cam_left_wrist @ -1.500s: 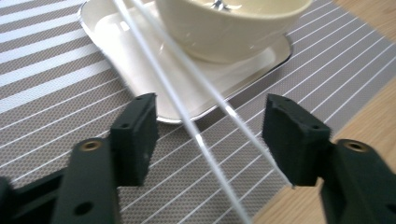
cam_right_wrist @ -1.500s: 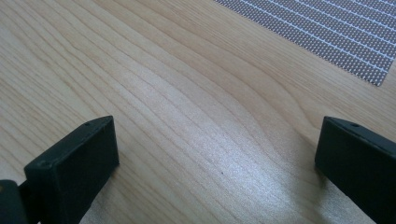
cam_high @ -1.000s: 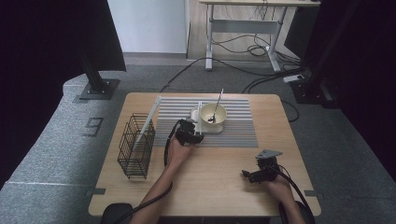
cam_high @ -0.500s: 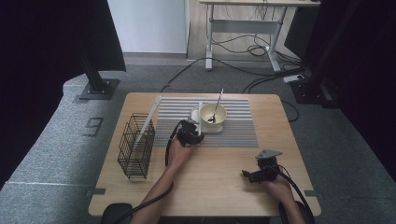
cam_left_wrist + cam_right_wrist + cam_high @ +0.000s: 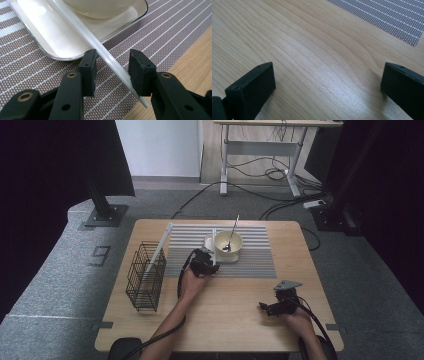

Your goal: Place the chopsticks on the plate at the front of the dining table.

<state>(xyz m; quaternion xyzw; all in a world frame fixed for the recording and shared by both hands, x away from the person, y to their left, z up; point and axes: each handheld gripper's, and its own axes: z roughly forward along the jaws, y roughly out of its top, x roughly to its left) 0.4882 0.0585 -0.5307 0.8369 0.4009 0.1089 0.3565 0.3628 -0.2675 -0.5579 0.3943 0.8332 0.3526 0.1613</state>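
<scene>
1. lying slanted across the tray point(image 5: 50, 47) rim onto the mat point(image 5: 170, 32), beside the bowl point(image 5: 228, 241): stick point(image 5: 82, 33).
2. straddling it with the left gripper point(image 5: 112, 55), jaws spread on either side, not pinching yet.
3. barely shifting over the last second, probably lining up before closing.
4. resting the right gripper point(image 5: 328, 75) on bare wood, jaws wide, holding nothing.
5. standing well apart at the left: basket point(image 5: 146, 277).

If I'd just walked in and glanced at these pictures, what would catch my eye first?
Probably the white chopstick lying between the open jaws of the left gripper, its far part resting across the plate under the cream bowl. A spoon sticks up out of that bowl on the striped mat. The black wire basket stands at the table's left, and the right gripper rests open on bare wood.
</scene>
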